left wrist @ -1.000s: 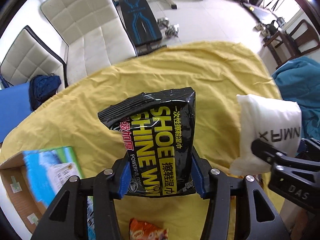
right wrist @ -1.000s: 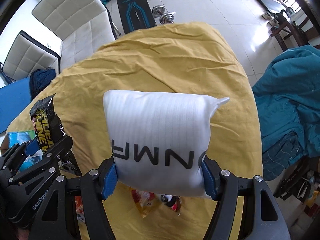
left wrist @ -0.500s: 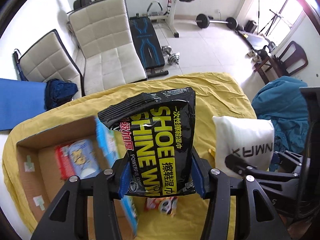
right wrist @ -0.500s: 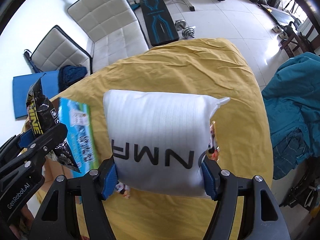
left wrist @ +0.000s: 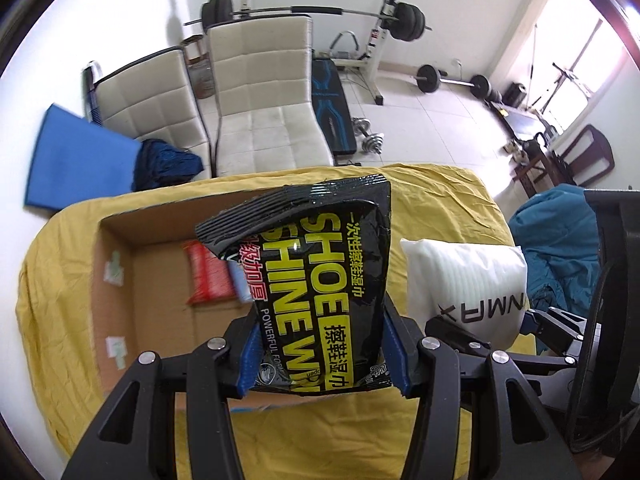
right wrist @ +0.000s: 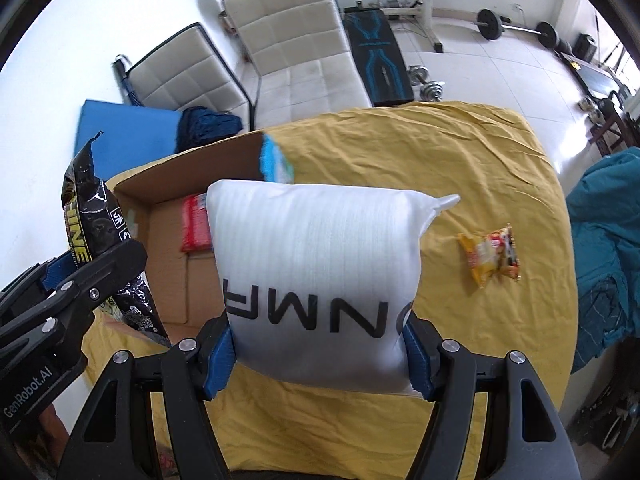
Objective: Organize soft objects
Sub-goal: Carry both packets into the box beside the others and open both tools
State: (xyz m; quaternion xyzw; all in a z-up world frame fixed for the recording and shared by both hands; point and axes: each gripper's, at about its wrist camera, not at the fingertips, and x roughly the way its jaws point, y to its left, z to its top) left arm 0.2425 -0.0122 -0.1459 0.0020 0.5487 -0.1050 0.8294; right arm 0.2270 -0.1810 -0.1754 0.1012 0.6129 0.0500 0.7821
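Observation:
My left gripper [left wrist: 322, 354] is shut on a black and yellow shoe-wipe pack [left wrist: 320, 280], held above the open cardboard box [left wrist: 116, 312]. A red packet [left wrist: 208, 280] lies inside that box. My right gripper [right wrist: 318, 354] is shut on a white foam pouch [right wrist: 316, 256] with black letters, held over the yellow cloth [right wrist: 440, 160] just right of the box [right wrist: 168, 200]. In the left wrist view the pouch [left wrist: 464, 284] shows at the right. From the right wrist, the wipe pack [right wrist: 90, 216] and left gripper [right wrist: 80, 280] appear at the left.
A small orange snack packet [right wrist: 490, 254] lies on the cloth to the right. A teal garment [right wrist: 608, 240] hangs at the far right. Behind the table stand two white chairs [left wrist: 260, 100], a blue mat [left wrist: 76, 156] and weight equipment [left wrist: 392, 28].
Both grippers rose and swung left with their loads. The cardboard box came into view beneath them, and the snack packet now lies off to the right.

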